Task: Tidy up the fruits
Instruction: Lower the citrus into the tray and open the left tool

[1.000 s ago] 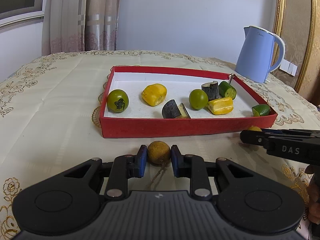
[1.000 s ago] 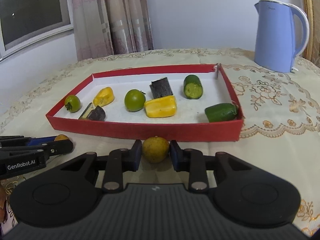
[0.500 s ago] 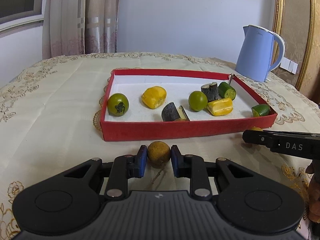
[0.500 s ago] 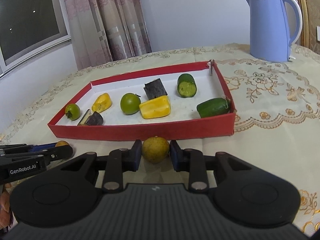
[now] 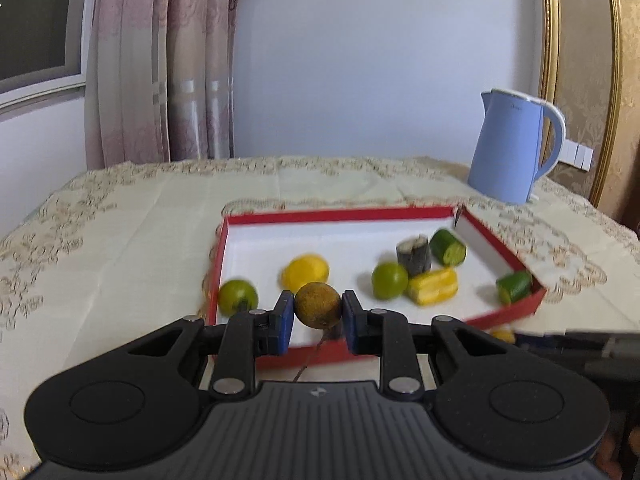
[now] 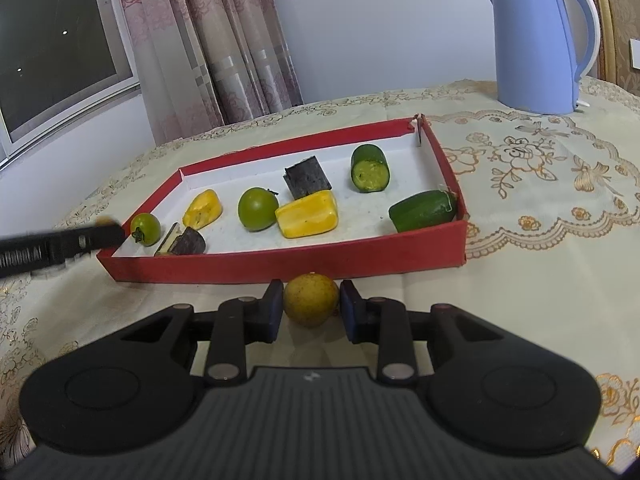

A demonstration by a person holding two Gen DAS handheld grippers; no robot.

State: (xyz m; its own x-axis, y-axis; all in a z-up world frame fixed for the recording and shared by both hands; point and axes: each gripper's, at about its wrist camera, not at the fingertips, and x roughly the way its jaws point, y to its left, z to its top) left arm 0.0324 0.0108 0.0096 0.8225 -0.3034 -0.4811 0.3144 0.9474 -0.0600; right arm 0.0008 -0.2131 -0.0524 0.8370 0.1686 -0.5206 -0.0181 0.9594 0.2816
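1. Here, the left gripper point(image 5: 318, 312) is squeezing a small brown round fruit point(image 5: 318, 306) between its two blue pads, up over the near edge of the red tray point(image 5: 516, 314).
2. A thin string is hanging down from that brown fruit.
3. The right gripper point(image 6: 311, 304) is pinching a small yellow round fruit point(image 6: 311, 299) just in front of the tray's near wall point(image 6: 280, 266), low by the tablecloth point(image 6: 540, 240).
4. Inside the tray two green round fruits point(image 6: 258, 209) point(image 6: 145, 229) are lying, one near the middle and one at the left end.
5. Two yellow chunks point(image 6: 307, 216) point(image 6: 202, 208) are sitting near them, and the bigger one is touching the middle green fruit.
6. Two dark pieces point(image 6: 306, 176) point(image 6: 182, 240) and two green cut pieces point(image 6: 370, 168) point(image 6: 422, 210) are lying in there too.
7. A blue kettle point(image 6: 536, 36) is standing on the table well behind the tray.
8. The left gripper is showing as a dark blur point(image 6: 60, 242) at the tray's left end.
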